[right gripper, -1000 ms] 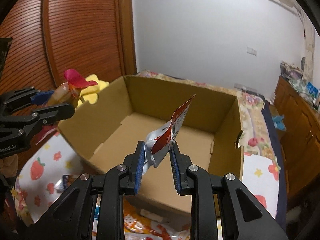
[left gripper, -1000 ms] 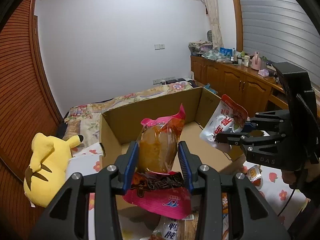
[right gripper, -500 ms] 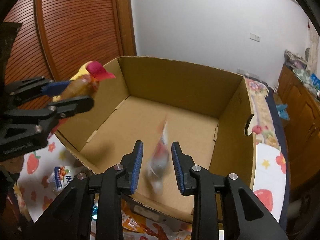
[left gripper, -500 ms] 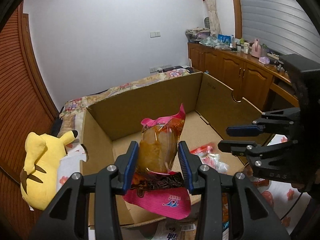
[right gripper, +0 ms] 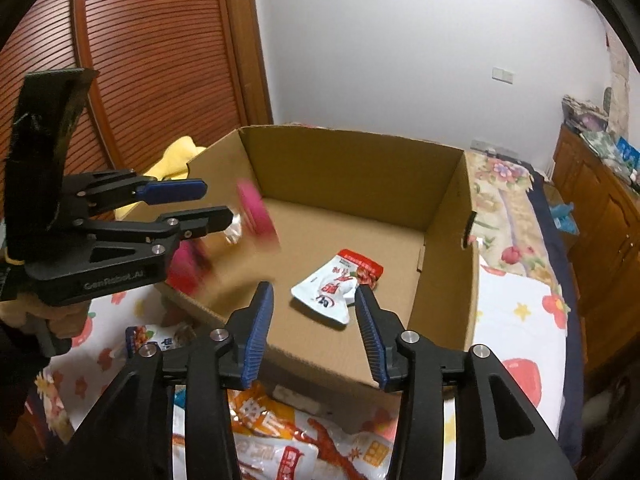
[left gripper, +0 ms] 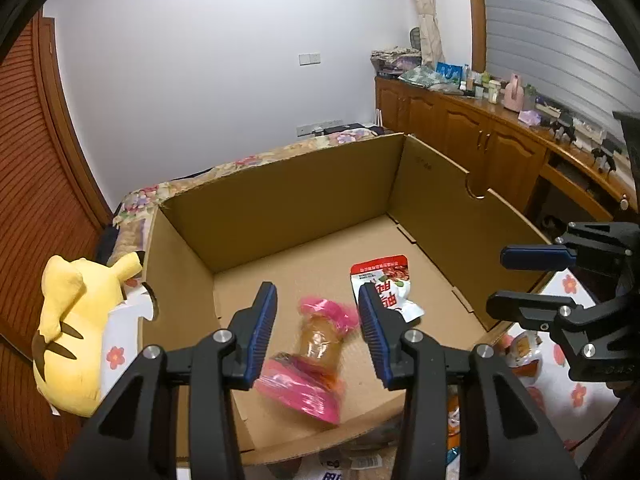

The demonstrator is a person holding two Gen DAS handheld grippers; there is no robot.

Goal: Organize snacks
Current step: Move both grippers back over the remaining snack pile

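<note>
Both grippers over the open cardboard box (left gripper: 280, 200), pointing down into it to drop snacks. Left gripper (left gripper: 316, 332) jaws opening, pads clear of the pink-ended snack pack (left gripper: 316, 356), which is blurred, apparently falling into the box's near-left part, at 6 o'clock in the left view. Right gripper (right gripper: 312, 332) jaws also opening, nothing between the pads; white-and-red pouch (right gripper: 338, 284) lies flat on the box floor, just past its fingertips. More snack packs (right gripper: 280, 440) wait outside the box at 6 o'clock on the strawberry sheet (right gripper: 520, 320).
</note>
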